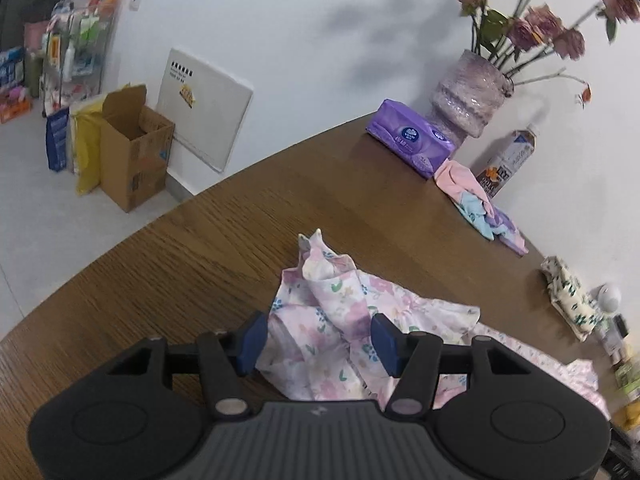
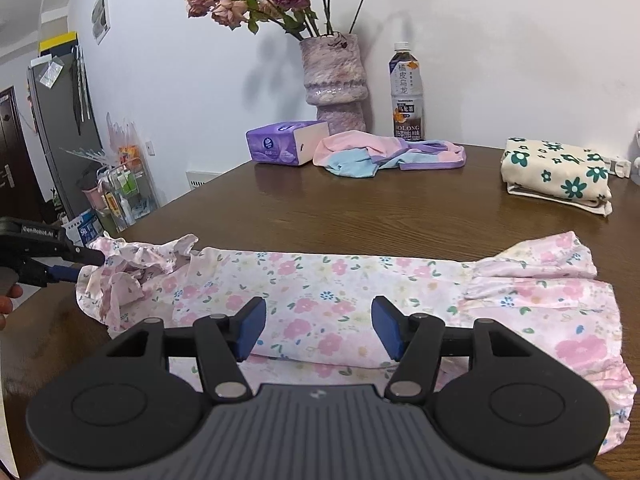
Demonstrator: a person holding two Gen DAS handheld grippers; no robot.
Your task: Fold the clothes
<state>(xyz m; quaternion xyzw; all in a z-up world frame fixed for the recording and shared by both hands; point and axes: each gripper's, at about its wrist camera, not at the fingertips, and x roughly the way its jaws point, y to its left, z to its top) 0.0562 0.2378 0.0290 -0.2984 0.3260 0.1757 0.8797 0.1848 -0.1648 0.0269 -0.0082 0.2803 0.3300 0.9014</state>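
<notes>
Right wrist view shows the floral garment (image 2: 360, 280) laid flat across the wooden surface (image 2: 360, 208), its long axis running crosswise to the right gripper (image 2: 319, 328), whose jaws stand apart just above the cloth's near hem; ahead of them lies a broad bare band of wood, then pastel clothes (image 2: 384, 152) and a folded cream cloth (image 2: 556, 174) toward the far wall; the ruffled end lies off to the right, the bunched end to the left, where the left gripper (image 2: 86, 266) meets it, though whether it pinches fabric is hard to tell; left wrist view has the left jaws apart with crumpled cloth between them; bare wood extends ahead and left to the surface's curved edge.
</notes>
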